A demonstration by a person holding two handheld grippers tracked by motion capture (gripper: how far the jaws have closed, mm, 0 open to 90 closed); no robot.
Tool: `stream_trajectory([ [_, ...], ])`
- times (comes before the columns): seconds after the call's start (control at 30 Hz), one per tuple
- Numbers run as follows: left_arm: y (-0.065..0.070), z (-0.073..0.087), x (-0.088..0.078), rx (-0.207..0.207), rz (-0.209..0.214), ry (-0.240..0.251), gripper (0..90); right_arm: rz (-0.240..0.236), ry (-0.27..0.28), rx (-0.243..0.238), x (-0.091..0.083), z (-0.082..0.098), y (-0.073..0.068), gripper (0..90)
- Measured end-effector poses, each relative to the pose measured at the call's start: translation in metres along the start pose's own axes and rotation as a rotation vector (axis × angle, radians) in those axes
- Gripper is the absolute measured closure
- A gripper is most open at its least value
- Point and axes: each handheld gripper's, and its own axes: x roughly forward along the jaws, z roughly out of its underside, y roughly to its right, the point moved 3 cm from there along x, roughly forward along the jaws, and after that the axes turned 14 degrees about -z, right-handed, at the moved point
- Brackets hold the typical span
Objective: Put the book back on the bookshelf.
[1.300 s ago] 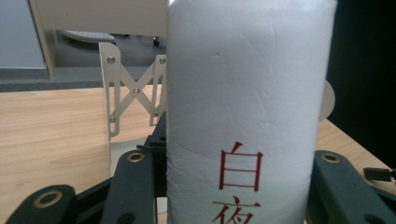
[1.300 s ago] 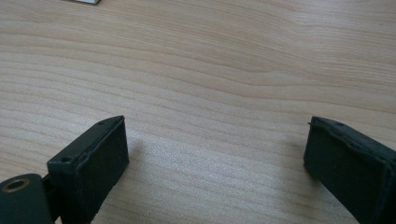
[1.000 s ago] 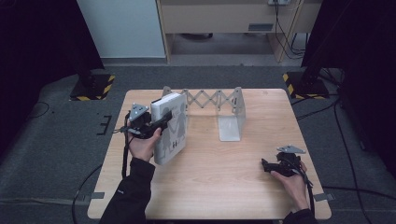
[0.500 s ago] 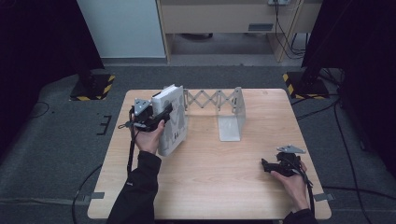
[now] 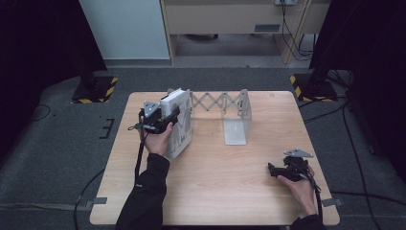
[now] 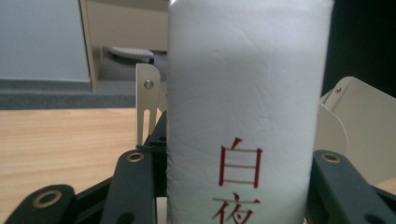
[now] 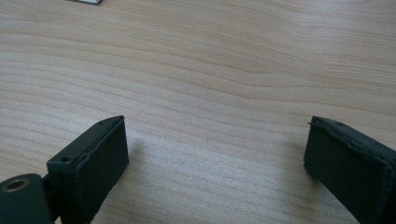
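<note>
A thick white book with red characters on its spine stands on edge at the left end of a metal expanding book rack. My left gripper is shut on the book, a black jaw pressing on each cover; in the left gripper view the spine rises between the jaws. The rack's beige end plate shows just behind the book. My right gripper rests low on the table at the right, open, with bare wood between its jaws.
The wooden table has the rack's scissor lattice along its far edge. Around it are grey carpet, two black stands with yellow-striped bases and a wooden cabinet behind.
My left gripper has carried the book a little right and toward the far edge, closer to the rack's left end. The right gripper has not moved.
</note>
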Motion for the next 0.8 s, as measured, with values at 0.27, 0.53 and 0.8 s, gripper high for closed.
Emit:
stream_trajectory([
  [0.27, 0.000, 0.005, -0.002, 0.018, 0.013, 0.025, 51.9, -0.001, 0.001, 0.001, 0.000, 0.000, 0.000, 6.7],
  [0.53, -0.008, 0.020, -0.020, 0.030, 0.031, 0.030, 50.9, 0.000, 0.001, 0.001, 0.000, 0.000, 0.000, 6.8],
  [0.8, -0.014, 0.036, -0.038, 0.064, 0.051, 0.013, 50.7, 0.000, 0.001, 0.001, 0.000, 0.000, 0.000, 6.8],
])
